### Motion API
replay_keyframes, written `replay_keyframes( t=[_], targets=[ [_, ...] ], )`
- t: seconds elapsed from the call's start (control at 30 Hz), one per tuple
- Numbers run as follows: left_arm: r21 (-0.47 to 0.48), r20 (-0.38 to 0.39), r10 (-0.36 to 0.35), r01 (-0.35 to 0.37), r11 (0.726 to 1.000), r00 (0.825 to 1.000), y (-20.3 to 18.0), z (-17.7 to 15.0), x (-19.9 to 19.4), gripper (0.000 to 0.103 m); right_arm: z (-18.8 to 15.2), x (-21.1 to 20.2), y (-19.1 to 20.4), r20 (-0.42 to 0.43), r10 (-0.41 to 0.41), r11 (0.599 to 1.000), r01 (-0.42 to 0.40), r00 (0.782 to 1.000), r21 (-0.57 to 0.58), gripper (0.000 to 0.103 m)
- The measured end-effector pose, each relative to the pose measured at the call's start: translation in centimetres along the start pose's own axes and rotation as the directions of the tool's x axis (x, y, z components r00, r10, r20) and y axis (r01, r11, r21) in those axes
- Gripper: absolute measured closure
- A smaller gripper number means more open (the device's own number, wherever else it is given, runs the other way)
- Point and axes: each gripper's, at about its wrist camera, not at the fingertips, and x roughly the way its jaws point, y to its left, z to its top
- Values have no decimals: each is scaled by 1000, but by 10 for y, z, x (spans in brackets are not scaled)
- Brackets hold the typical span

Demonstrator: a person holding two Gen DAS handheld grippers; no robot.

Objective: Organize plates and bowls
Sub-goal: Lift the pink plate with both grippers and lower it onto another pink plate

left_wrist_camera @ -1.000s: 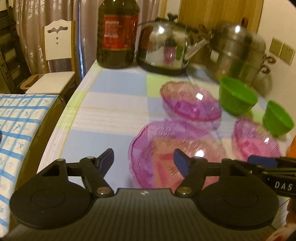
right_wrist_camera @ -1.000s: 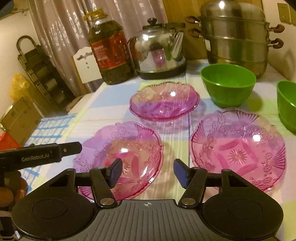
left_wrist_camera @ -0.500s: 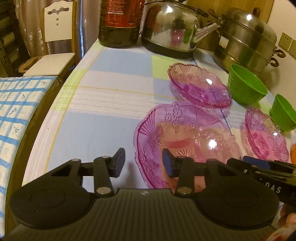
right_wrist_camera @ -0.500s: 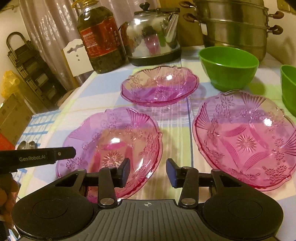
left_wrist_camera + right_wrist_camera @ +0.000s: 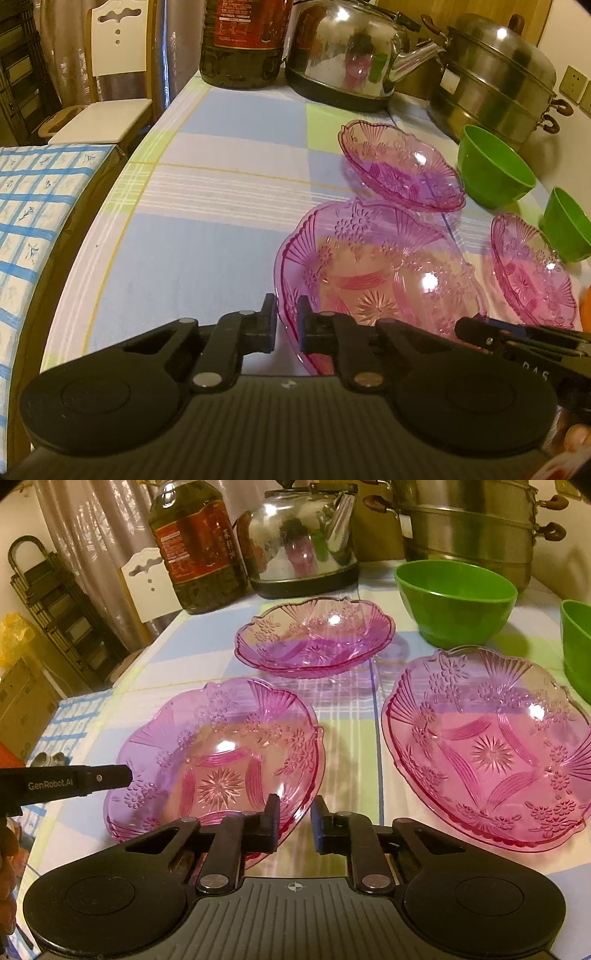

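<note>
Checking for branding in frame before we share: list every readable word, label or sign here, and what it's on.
"GenRobot.AI": on the side of the left gripper, seen from the right wrist.
"D A S": partial lettering on the right gripper, seen from the left wrist; the rest is cut off.
Red label on the oil bottle: print and a column of characters, too small and blurred to read.
Nothing else carries text.

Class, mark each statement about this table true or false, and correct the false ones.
1. Three pink plates lie on the table. True.
2. The pink plates are stacked. False: they lie singly, side by side.
3. Two green bowls are out. True.
4. The kettle sits inside a green bowl. False: it stands on the table beside the oil bottle.
</note>
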Motion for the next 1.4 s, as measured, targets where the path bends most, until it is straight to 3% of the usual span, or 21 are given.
replay_keyframes(
  t=[0.33,0.73,1.4],
  targets=[
    [-4,38,0,0,1000,999,-9,3,-16,95,5,-16,2,42,-7,1000,8,999,-15,86],
    [0,135,-67,68,998,989,-43,16,-39,95,15,-56,-14,127,-34,999,36,991,-7,86],
    [84,114,-190,181,980,975,-125,22,-24,95,20,-98,-86,159,-163,985,151,974,86,86]
  ],
)
